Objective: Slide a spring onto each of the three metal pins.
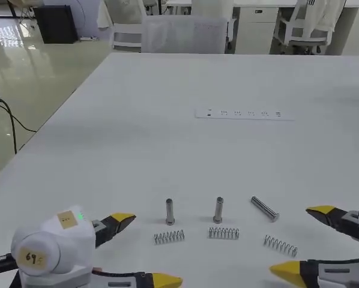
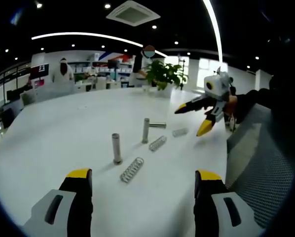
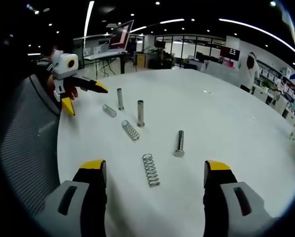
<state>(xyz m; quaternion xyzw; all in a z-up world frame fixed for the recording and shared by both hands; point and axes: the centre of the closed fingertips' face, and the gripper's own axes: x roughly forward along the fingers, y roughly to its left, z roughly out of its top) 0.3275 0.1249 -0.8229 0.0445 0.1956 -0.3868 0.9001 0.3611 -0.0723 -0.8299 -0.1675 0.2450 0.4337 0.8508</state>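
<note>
Left tool (image 1: 144, 249) and right tool (image 1: 302, 241) both hang wide open and hold nothing, low at the near edge of the white worktop (image 1: 167, 138), one at each end of the row of parts. Between them are the task's things: a left pin (image 1: 170, 211) and a middle pin (image 1: 218, 209) standing upright, and a right pin (image 1: 264, 208) lying on its side, angled away from the others. Just in front of each pin rests a coil: left spring (image 1: 169, 237), middle spring (image 1: 223, 233) and right spring (image 1: 280, 245). All three lie flat on the surface, and none is on a pin yet.

The main hazard, as I judge it, is the two standing pins. They stand free with nothing to brace them, so a spring brought down off-centre, or a jaw brushing past, would likely topple one. A round pin on a smooth top may then roll. The lying pin needs picking up or steadying first; pinched near its end, it could pivot or squirt out of the jaws. The springs are thin and lively. Squeezed across the coils they may flatten or flick away, and gripped at the middle they leave the open end hard to aim. With the parts set close together, reaching for one spring risks nudging the pin beside it.
</note>
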